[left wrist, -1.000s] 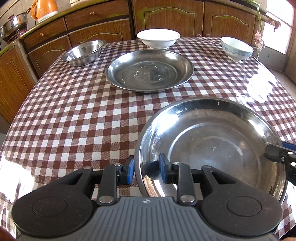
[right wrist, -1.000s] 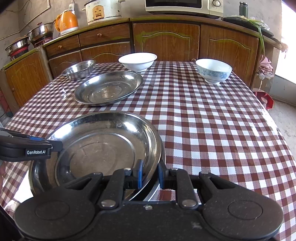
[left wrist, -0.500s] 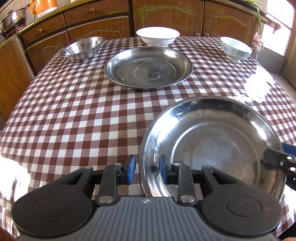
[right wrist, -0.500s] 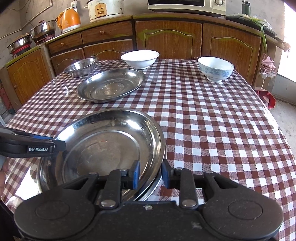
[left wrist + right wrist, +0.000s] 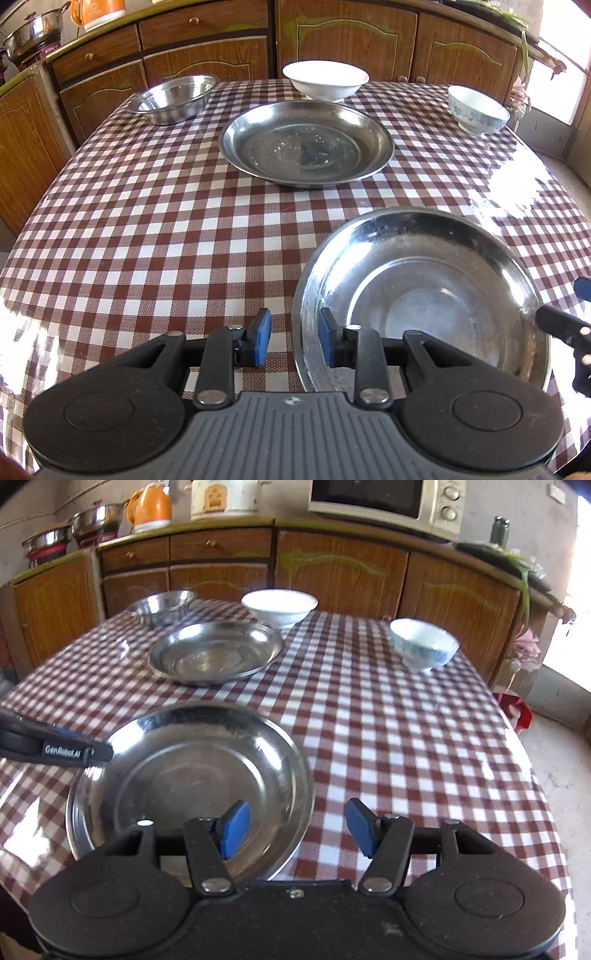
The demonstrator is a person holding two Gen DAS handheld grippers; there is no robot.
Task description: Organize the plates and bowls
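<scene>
Two steel plates on the checked counter (image 5: 166, 229): near plate (image 5: 424, 306) at the front edge, far plate (image 5: 306, 142) mid-counter, likely the stacking spot. Left gripper (image 5: 291, 341) narrowly set, straddling the near plate's left rim; whether the pads pinch it cannot be told, though the plate seems steadied there. Right gripper (image 5: 295, 829), jaws just opened wide, rim between them, untouched. Steel bowl (image 5: 173, 98), white bowl (image 5: 325, 79), blue-patterned bowl (image 5: 476, 109) stand along the far side, unsorted.
</scene>
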